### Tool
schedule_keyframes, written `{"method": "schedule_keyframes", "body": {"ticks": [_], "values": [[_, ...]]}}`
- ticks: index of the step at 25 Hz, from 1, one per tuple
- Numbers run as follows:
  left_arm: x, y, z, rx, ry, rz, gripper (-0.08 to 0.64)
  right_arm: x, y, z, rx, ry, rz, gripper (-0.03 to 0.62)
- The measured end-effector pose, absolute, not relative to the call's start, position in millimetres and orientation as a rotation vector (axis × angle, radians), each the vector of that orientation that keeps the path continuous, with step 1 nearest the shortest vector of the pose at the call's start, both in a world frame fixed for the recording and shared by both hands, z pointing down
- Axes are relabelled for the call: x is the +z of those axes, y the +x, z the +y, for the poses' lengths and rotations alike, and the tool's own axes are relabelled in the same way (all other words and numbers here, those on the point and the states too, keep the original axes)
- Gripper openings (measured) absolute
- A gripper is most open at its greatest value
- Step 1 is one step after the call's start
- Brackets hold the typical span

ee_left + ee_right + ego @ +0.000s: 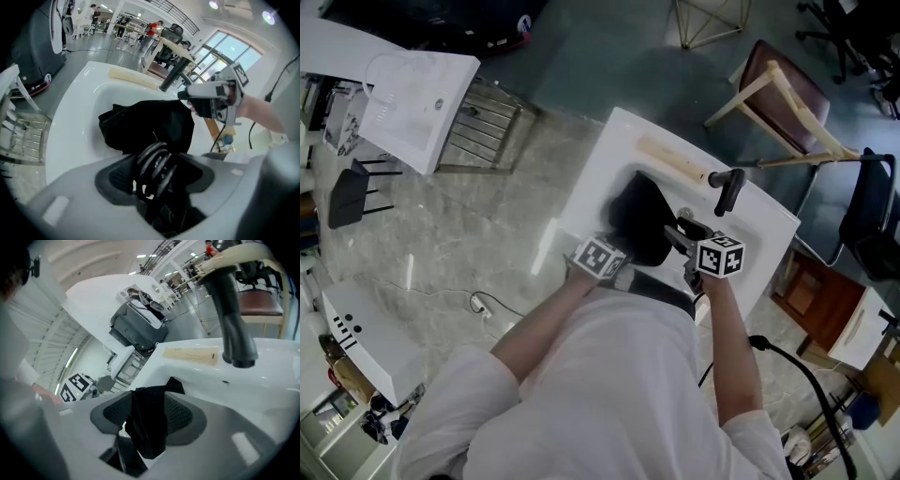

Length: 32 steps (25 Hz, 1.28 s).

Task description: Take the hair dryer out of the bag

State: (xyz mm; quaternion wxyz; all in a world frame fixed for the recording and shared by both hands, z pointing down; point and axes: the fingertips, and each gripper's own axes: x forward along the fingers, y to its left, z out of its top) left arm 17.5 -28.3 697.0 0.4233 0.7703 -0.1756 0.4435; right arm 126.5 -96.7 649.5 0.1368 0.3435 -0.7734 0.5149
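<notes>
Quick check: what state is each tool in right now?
Left tool: closed on a coiled black cord.
Right tool: open; a fold of the black fabric bag hangs between its jaws.

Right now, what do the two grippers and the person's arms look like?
The left gripper and the right gripper have pale grey bodies with dark textured pads. Each carries a white cube with black square markers. The sleeves are white.

The bag [639, 223] is showing matt black cloth, lying limp in the smooth, glossy white basin [591, 183]. The faucet [729, 190] is looking matt and dark, the far strip [673, 161] is showing pale wood, and the coiled cord [154, 166] is shining like slick plastic.
</notes>
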Motion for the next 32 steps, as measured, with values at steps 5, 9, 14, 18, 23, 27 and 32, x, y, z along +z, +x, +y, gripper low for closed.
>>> {"method": "schedule_keyframes", "body": {"ticks": [5, 9, 14, 18, 23, 27, 32], "values": [[679.8, 11.6, -26.0, 1.05, 1.94, -0.41, 0.255, 676.8, 162.5, -96.2, 1.668, 1.185, -2.096, 0.207], [665.8, 12.6, -24.0, 1.023, 1.953, -0.394, 0.255, 690.1, 141.6, -84.1, 1.636, 1.004, -2.133, 0.29], [658.6, 5.7, -25.2, 1.012, 1.951, -0.401, 0.255, 679.4, 116.3, -80.8, 1.728, 0.855, -2.2, 0.237], [656.9, 6.4, -24.6, 0.994, 1.943, -0.4, 0.256, 667.4, 105.6, -77.8, 1.827, 0.776, -2.26, 0.073], [654.9, 6.6, -24.6, 0.955, 1.93, -0.4, 0.256, 660.5, 101.7, -79.9, 1.807, 0.801, -2.29, 0.003], [652.7, 3.6, -23.2, 0.936, 1.927, -0.393, 0.256, 673.6, 120.1, -87.1, 1.795, 0.934, -2.229, 0.003], [647.7, -2.9, -18.8, 0.926, 1.939, -0.384, 0.256, 681.9, 143.7, -89.4, 1.617, 1.058, -2.175, 0.005]]}}
